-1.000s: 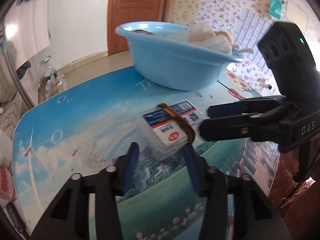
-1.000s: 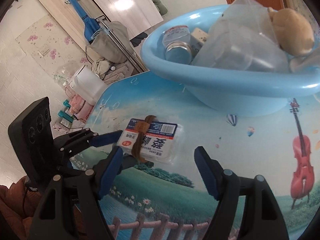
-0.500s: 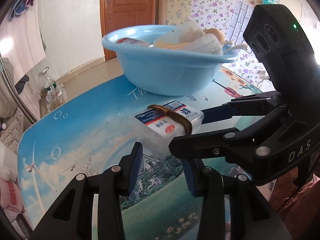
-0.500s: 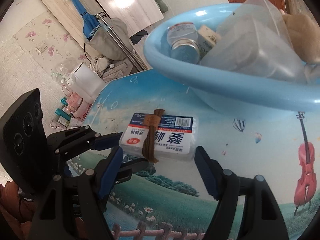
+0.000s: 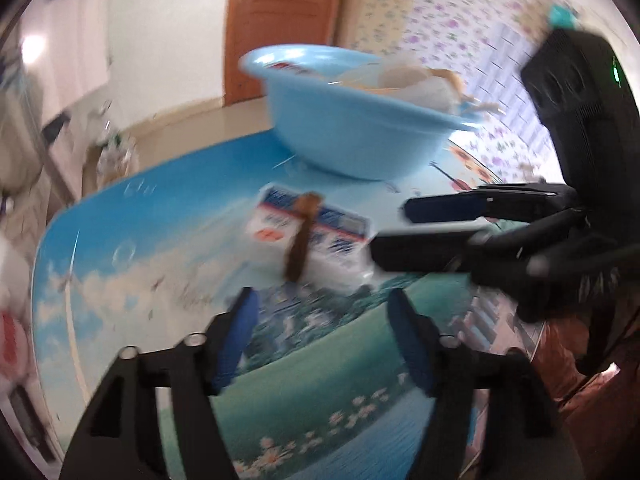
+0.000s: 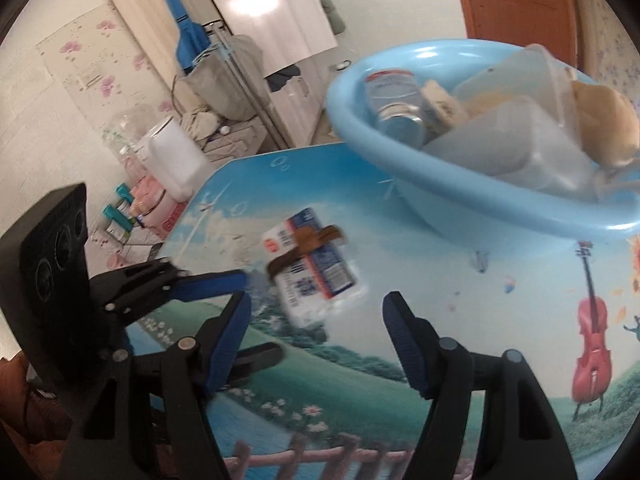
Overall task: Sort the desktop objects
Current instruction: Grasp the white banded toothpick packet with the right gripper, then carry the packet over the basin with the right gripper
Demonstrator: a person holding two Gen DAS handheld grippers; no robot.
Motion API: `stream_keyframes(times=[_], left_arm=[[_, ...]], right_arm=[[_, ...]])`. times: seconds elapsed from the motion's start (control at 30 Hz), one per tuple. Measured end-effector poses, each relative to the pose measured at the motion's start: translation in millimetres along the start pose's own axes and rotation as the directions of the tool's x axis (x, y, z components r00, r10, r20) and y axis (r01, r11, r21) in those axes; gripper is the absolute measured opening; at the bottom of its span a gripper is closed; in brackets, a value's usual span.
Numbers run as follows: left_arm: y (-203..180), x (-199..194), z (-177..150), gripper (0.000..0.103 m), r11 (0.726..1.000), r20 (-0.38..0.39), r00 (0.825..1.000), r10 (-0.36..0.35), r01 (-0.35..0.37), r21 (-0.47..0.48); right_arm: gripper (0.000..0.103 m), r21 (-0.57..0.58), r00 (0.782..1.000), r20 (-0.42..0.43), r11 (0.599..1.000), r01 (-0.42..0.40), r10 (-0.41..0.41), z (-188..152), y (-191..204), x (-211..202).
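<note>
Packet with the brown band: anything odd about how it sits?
Yes. The packet looks tilted and blurred, one end raised off the table, lying loose outside the blue basin. Neither the left gripper nor the right gripper holds it.

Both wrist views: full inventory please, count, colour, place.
basin: 1, light blue, far part of the table
jar: 1, clear with a printed label, lying in the basin
clear plastic tubs: at least 2, translucent, piled in the basin
plush toy: 1, tan, at the basin's right rim
flat labelled pack: 1, white with a blue and red label, brown band around it, near both tools, blurred
table: 1, printed sky and meadow picture
door: 1, brown wood, behind the table
left tool: 1, black with blue pads, jaws have just been opening, nothing between them
right tool: 1, black with blue pads, jaws have just been closing, nothing pressed between them
</note>
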State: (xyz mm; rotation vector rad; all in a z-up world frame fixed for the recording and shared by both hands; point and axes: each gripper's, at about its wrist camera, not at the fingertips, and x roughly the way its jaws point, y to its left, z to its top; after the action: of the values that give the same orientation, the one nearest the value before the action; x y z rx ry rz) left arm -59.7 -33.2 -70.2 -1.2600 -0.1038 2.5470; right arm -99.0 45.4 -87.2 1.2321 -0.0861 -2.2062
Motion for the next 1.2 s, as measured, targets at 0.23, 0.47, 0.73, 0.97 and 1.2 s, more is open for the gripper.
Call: stream_keyframes(times=[0.23,0.47,0.73,0.97,1.2], left_arm=[[21.1,8.9,5.3,0.083,0.995,-0.005,1.000,0.008,-0.009,-0.097],[11.7,21.7,8.0,0.095,1.000,-0.032,0.999,-0.007,0.006,-0.022],[-20.9,37.6,13.8,0.096,0.991,-0.048,0.999,0.019,-0.013,0.131],[-28.5,20.2,17.3,0.096,0.989,0.007,1.000,0.011,-0.012,0.147],[-39.1,-13.5,27.8,0.096,0.989,0.083,0.996,-0.007,-0.006,0.147]], right_arm=[[0.068,-0.048,1.000,-0.022,0.999,-0.005,0.004,10.5,-3.1,15.9],[0.069,-0.134,0.995,-0.085,0.990,-0.054,0.043,17.8,9.7,42.8],[0.057,-0.210,0.992,-0.118,0.976,-0.059,0.034,16.8,24.2,54.1],[0.057,-0.155,0.990,-0.110,0.983,-0.101,0.084,15.1,18.6,42.2],[0.056,-0.162,0.994,-0.033,0.981,-0.106,0.102,21.3,33.1,11.4]])
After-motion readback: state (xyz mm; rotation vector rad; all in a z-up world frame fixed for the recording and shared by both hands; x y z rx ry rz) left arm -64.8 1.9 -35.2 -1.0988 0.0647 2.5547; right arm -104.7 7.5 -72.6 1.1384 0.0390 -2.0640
